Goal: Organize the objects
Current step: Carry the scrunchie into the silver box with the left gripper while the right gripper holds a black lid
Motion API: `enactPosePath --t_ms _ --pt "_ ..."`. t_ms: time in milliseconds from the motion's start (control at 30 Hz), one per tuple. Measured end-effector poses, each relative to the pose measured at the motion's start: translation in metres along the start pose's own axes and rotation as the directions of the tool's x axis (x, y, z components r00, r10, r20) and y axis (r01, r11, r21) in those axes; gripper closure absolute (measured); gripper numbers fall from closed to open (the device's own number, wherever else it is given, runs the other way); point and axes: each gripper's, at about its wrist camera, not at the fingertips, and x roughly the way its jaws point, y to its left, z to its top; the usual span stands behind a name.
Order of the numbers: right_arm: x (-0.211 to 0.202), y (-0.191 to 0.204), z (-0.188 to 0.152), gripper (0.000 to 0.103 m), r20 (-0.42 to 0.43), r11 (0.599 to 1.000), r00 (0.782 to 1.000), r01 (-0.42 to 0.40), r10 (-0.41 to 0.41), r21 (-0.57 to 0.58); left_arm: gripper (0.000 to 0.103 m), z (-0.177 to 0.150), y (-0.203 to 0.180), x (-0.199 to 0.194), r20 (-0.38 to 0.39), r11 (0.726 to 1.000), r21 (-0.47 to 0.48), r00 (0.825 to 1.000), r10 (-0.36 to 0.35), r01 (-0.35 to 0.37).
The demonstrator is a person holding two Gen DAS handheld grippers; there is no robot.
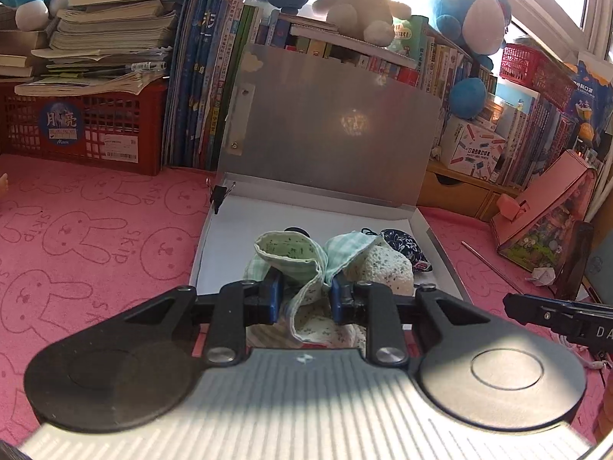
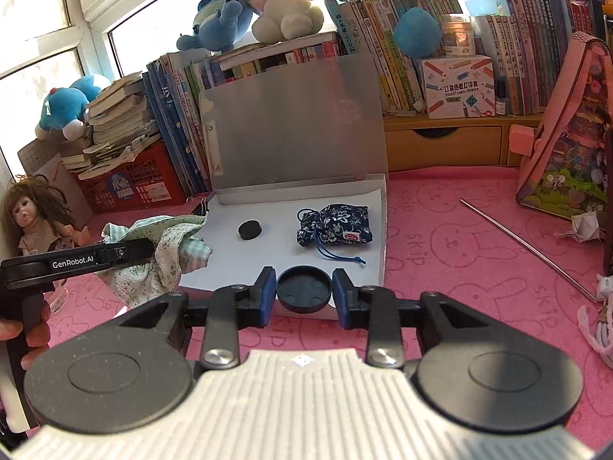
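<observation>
My left gripper point(image 1: 305, 291) is shut on a bundle of green floral and checked cloth point(image 1: 306, 264), held over the front of an open white file box point(image 1: 214, 230). In the right wrist view the cloth point(image 2: 161, 253) hangs at the box's left edge. My right gripper point(image 2: 304, 287) is shut on a round black lid point(image 2: 304, 287) at the front edge of the box point(image 2: 377, 237). Inside the box lie a dark blue floral drawstring pouch point(image 2: 335, 224) and a small black puck point(image 2: 251, 229).
The box's grey lid point(image 2: 291, 122) stands upright against rows of books point(image 2: 402, 57). A red crate point(image 1: 84, 126) holds stacked books. Plush toys point(image 2: 279, 0) sit above. A doll point(image 2: 34, 222) is at the left. A metal rod point(image 2: 525, 245) lies on the pink mat.
</observation>
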Motion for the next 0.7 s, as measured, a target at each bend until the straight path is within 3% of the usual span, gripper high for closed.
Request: enactPosePath --t_ms 300,700 --pt "0.064 -0.011 0.016 0.067 -0.090 0.997 0.996 0.009 -0.002 0.082 0.074 0.004 0.002 0.055 -0.065 0.999 0.016 0.997 0.042 -0.041" --pt "0.126 -0.015 0.022 0.067 -0.167 0.993 0.982 0.096 -0.083 0.074 0.074 0.001 0.004 0.108 -0.104 0.994 0.059 0.990 0.096 -0.090"
